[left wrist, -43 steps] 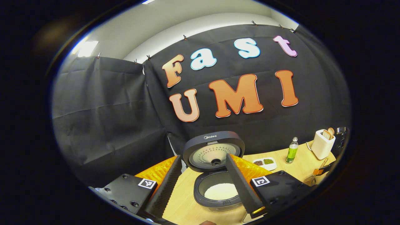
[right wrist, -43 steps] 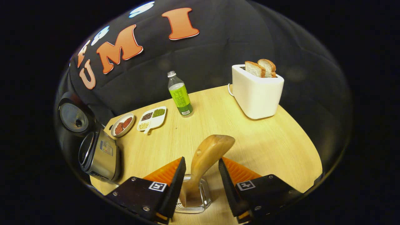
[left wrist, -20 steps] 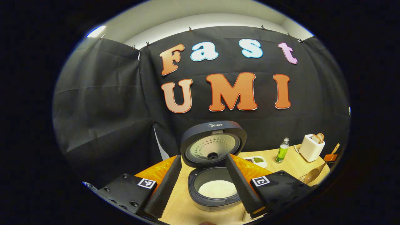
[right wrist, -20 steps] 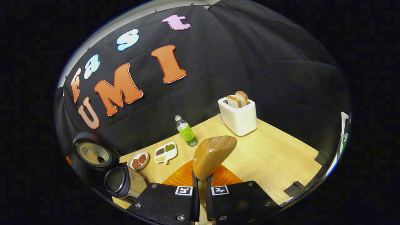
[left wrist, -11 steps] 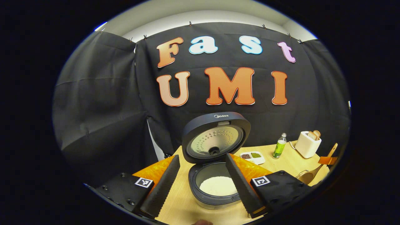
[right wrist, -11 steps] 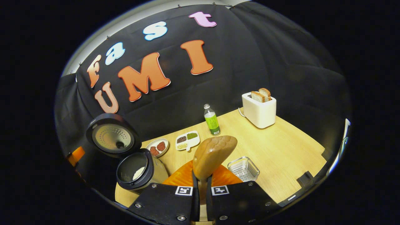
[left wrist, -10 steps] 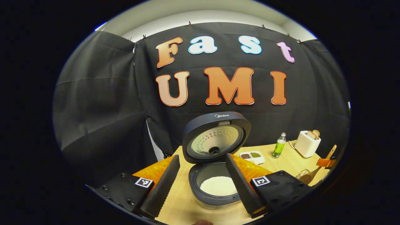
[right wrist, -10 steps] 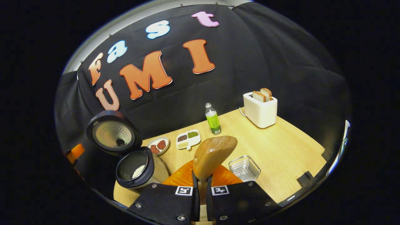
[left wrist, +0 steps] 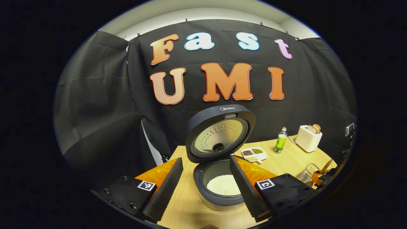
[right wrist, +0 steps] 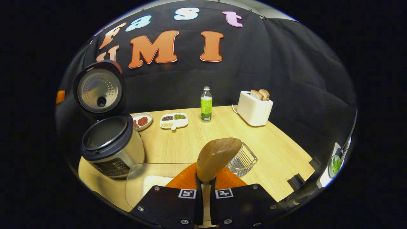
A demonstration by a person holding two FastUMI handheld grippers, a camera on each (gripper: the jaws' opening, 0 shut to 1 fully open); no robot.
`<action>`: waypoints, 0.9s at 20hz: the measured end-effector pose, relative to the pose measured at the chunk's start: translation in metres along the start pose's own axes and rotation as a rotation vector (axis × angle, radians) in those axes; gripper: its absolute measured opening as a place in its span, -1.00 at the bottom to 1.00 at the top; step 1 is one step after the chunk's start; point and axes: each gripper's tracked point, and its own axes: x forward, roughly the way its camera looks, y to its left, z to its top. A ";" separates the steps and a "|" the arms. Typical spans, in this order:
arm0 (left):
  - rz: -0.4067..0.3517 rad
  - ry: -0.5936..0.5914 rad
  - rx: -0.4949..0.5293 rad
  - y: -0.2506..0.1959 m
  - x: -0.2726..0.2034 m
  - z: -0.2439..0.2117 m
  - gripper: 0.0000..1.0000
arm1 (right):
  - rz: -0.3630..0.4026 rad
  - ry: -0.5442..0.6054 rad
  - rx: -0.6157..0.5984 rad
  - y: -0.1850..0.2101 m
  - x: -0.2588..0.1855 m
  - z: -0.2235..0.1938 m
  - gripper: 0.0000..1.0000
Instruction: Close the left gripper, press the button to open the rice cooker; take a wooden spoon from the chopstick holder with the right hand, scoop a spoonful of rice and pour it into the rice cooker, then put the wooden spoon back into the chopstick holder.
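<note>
Wooden and rounded, the wooden spoon (right wrist: 218, 157) stood bowl-up at the centre of the right gripper view, its handle clamped between the two fingers of the right gripper (right wrist: 203, 187), which were pressed together on it. Just beyond the spoon at about 2 o'clock sat the chopstick holder (right wrist: 242, 160), a wire basket resting on the light wood table (right wrist: 279, 152). At 9 o'clock from the spoon stood the rice cooker (right wrist: 109, 146), its lid (right wrist: 99, 89) swung up and back, the inner pot facing upward. Near the bottom of that view, at 7 o'clock from the spoon, a clear container (right wrist: 149, 181) with white rice in it lay just in front of the gripper. Farther back on the table were a green bottle (right wrist: 206, 105), a divided dish (right wrist: 173, 120) of grains, a small plate (right wrist: 141, 121) beside the cooker and a white toaster (right wrist: 253, 108) holding bread. In the left gripper view, the left gripper (left wrist: 206, 187) hung with its fingers spread well apart, holding nothing, and the rice cooker (left wrist: 221, 187) showed between them with white rice (left wrist: 223, 189) in its pot and the lid (left wrist: 220, 133) upright at 12 o'clock. At 3 o'clock in that view the chopstick holder (left wrist: 306, 173) stood near the table edge, with the right gripper (left wrist: 322, 174) close beside it, though too small there to judge its fingers.
</note>
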 end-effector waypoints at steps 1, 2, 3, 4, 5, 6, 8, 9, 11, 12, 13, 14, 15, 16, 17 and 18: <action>-0.007 0.003 0.003 0.002 0.001 -0.002 0.89 | -0.016 -0.013 -0.019 0.000 -0.001 -0.003 -0.84; -0.013 0.007 0.005 0.004 0.002 -0.004 0.89 | -0.030 -0.022 -0.040 0.002 -0.001 -0.009 -0.84; -0.020 0.009 0.007 0.005 0.003 -0.005 0.87 | -0.040 -0.010 -0.058 0.003 -0.001 -0.021 -0.84; -0.025 0.010 0.009 0.006 0.005 -0.007 0.89 | -0.050 0.000 -0.066 0.004 -0.004 -0.031 -0.85; -0.029 0.013 0.011 0.007 0.006 -0.008 0.87 | -0.057 -0.002 -0.059 0.006 -0.005 -0.035 -0.84; -0.035 0.016 0.014 0.008 0.006 -0.010 0.89 | -0.063 0.008 -0.042 0.007 -0.008 -0.039 -0.84; -0.042 0.019 0.024 0.008 0.006 -0.012 0.89 | -0.060 0.036 0.009 0.013 -0.013 -0.049 -0.84; -0.044 0.020 0.028 0.009 0.006 -0.012 0.89 | -0.058 0.030 0.032 0.015 -0.016 -0.049 -0.84; -0.043 0.023 0.029 0.012 0.005 -0.015 0.89 | -0.034 0.047 0.072 0.024 -0.018 -0.053 -0.84; -0.041 0.028 0.027 0.014 0.005 -0.018 0.89 | -0.014 0.055 0.097 0.031 -0.018 -0.053 -0.84; -0.038 0.034 0.023 0.016 0.005 -0.021 0.89 | 0.007 0.069 0.120 0.038 -0.018 -0.055 -0.84; -0.034 0.040 0.020 0.018 0.005 -0.023 0.87 | 0.029 0.080 0.142 0.046 -0.019 -0.054 -0.84; -0.026 0.046 0.018 0.021 0.005 -0.024 0.89 | 0.047 0.091 0.156 0.054 -0.018 -0.055 -0.85; -0.018 0.048 0.014 0.025 0.004 -0.025 0.99 | 0.070 0.098 0.158 0.061 -0.020 -0.054 -0.84; -0.010 0.052 0.010 0.027 0.004 -0.025 0.89 | 0.091 0.107 0.158 0.068 -0.019 -0.053 -0.84; -0.003 0.053 0.006 0.028 0.005 -0.027 0.89 | 0.115 0.123 0.169 0.075 -0.020 -0.053 -0.84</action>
